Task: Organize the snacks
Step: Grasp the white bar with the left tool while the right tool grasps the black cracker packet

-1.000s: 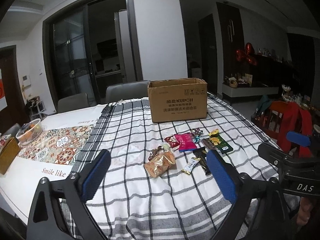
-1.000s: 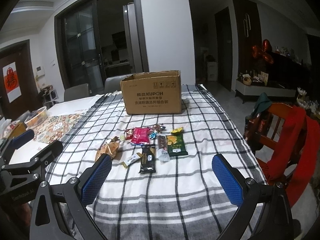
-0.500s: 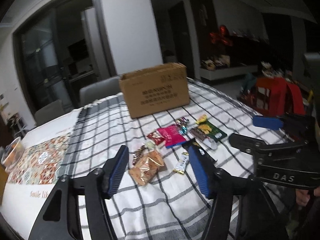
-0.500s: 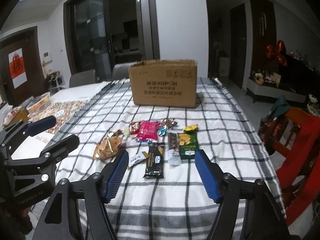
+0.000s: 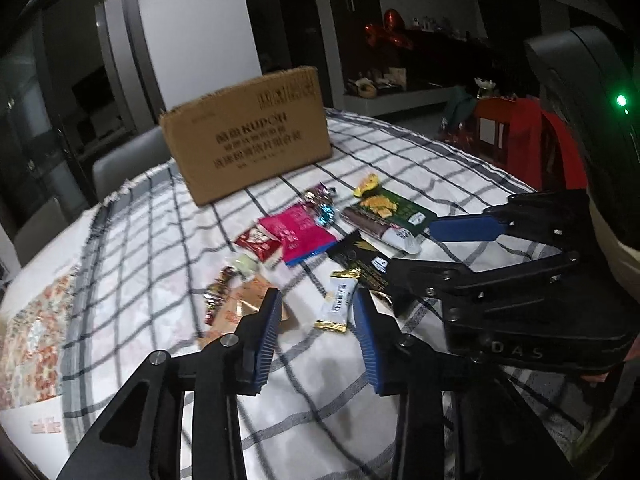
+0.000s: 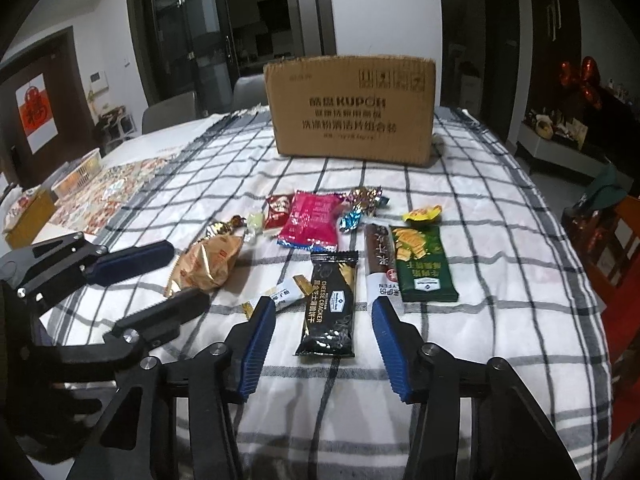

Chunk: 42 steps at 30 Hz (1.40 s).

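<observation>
Several snack packs lie on the checked tablecloth (image 6: 480, 208) in front of an open cardboard box (image 6: 352, 108). Among them are a pink pack (image 6: 310, 218), a black cheese cracker pack (image 6: 330, 304), a green cracker pack (image 6: 424, 262), a golden bag (image 6: 208, 266) and a small white bar (image 5: 340, 300). My left gripper (image 5: 316, 306) is open and empty, low over the cloth between the golden bag (image 5: 244, 304) and the white bar. My right gripper (image 6: 322, 312) is open and empty, with the black pack between its fingers.
A patterned runner (image 6: 108, 196), a clear basket (image 6: 78, 172) and a tissue box (image 6: 26, 220) sit at the table's left. Grey chairs (image 6: 172, 114) stand behind the table. A red-draped chair (image 5: 524, 140) is at the right edge.
Both grippers have moved forward and down toward the snacks. Both jaws have narrowed from wide open to partly open. The left camera has swung to the right.
</observation>
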Each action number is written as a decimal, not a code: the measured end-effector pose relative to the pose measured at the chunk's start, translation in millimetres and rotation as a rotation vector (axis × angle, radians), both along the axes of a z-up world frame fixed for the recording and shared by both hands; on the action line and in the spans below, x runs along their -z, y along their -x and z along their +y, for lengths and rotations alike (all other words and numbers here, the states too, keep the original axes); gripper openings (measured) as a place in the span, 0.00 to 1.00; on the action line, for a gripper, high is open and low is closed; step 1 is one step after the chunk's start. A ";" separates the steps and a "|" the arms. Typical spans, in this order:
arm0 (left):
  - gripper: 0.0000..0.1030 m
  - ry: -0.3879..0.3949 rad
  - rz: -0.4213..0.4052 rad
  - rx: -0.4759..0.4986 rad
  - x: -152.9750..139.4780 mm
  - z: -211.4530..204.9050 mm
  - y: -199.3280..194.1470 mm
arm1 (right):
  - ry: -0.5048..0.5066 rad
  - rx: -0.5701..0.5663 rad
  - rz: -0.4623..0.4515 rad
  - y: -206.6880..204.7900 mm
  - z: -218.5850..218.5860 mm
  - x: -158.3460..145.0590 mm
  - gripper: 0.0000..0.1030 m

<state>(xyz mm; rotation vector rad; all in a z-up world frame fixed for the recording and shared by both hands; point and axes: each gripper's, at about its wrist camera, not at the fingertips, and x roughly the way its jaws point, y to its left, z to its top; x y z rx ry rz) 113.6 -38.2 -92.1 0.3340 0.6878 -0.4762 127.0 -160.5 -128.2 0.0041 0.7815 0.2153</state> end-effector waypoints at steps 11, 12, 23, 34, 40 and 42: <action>0.28 0.035 0.123 0.021 27.1 0.7 -29.7 | -0.004 -0.015 0.072 -23.3 0.9 20.8 0.43; 0.28 0.034 0.127 0.021 29.3 0.7 -31.1 | -0.002 -0.017 0.075 -24.0 1.1 22.0 0.43; 0.25 0.042 0.172 0.044 38.8 -7.6 -46.4 | -0.015 -0.019 0.124 -34.5 -3.6 33.4 0.40; 0.24 0.052 0.233 0.047 49.1 -14.6 -57.9 | -0.036 -0.009 0.119 -36.6 -13.9 33.9 0.38; 0.23 0.054 0.240 0.026 53.0 -14.2 -62.8 | -0.044 -0.019 0.123 -35.1 -13.6 34.6 0.38; 0.21 0.059 0.218 0.015 50.0 -13.0 -59.8 | -0.046 -0.024 0.124 -34.0 -12.7 34.5 0.38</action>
